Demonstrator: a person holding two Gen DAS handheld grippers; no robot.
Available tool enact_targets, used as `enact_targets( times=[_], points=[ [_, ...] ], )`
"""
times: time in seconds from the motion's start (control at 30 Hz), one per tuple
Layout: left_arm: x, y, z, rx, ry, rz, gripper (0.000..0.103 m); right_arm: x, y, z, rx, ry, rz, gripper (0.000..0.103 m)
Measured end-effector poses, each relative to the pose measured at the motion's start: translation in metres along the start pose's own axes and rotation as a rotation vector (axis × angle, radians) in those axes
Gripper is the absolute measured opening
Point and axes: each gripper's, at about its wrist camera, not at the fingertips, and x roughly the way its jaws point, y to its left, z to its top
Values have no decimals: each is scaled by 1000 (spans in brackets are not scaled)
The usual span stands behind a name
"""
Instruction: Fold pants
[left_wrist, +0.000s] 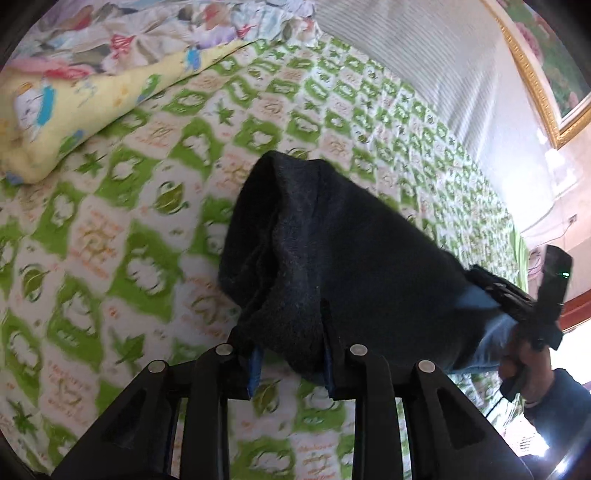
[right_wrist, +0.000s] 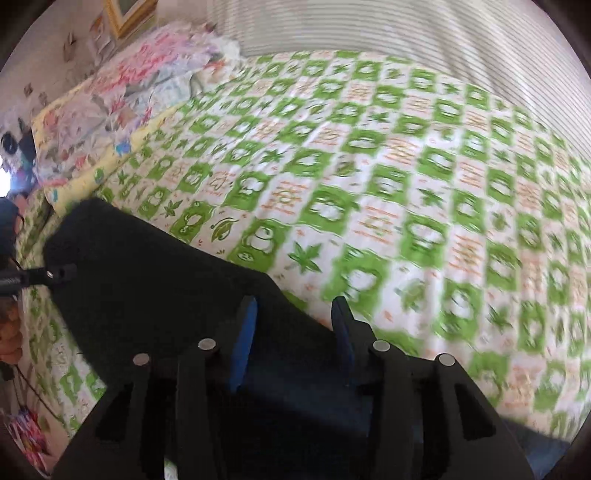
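Note:
The dark pants hang folded above the green-and-white bedsheet. My left gripper is shut on one end of the pants, the cloth bunched between its blue pads. My right gripper is shut on the other end of the pants, which stretch away to the left in the right wrist view. The right gripper also shows in the left wrist view, held by a hand at the pants' far end. The left gripper shows at the left edge of the right wrist view.
A yellow patterned pillow and a floral blanket lie at the head of the bed. A striped wall borders the bed's far side. A gold-framed picture hangs on the wall.

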Motion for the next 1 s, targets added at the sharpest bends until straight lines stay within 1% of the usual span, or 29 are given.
enact_targets(
  times=[0.03, 0.1, 0.13, 0.23, 0.3, 0.4, 0.43, 0.5, 0.63, 0.7, 1.0],
  points=[
    [-2, 2, -1, -4, -1, 7, 29, -9, -5, -4, 14, -10, 1, 43],
    [-9, 2, -2, -4, -4, 35, 37, -29, -16, -11, 39, -31, -3, 43],
    [-14, 1, 0, 0, -11, 70, 39, -36, -20, -14, 51, -38, -1, 43],
    [-32, -3, 4, -1, -55, 94, 40, -64, -36, -26, 93, -62, -2, 44],
    [-44, -6, 7, -10, -86, 97, 40, -80, -45, -36, 115, -67, -8, 44],
    [-57, -18, 18, -22, -131, 64, 43, -98, -60, -51, 161, -68, -22, 44],
    [-59, -24, 21, -25, -138, 31, 43, -102, -64, -56, 179, -68, -27, 44],
    [-58, -38, 26, -11, -133, -9, 43, -111, -75, -68, 221, -62, -32, 44],
    [-41, -80, 31, 71, -93, -55, 49, -127, -91, -88, 285, -60, -48, 44],
    [-28, -106, 29, 118, -57, -85, 51, -136, -97, -98, 312, -63, -54, 44],
    [21, -223, 16, 316, 66, -227, 54, -169, -126, -143, 452, -87, -95, 44]
  ],
)
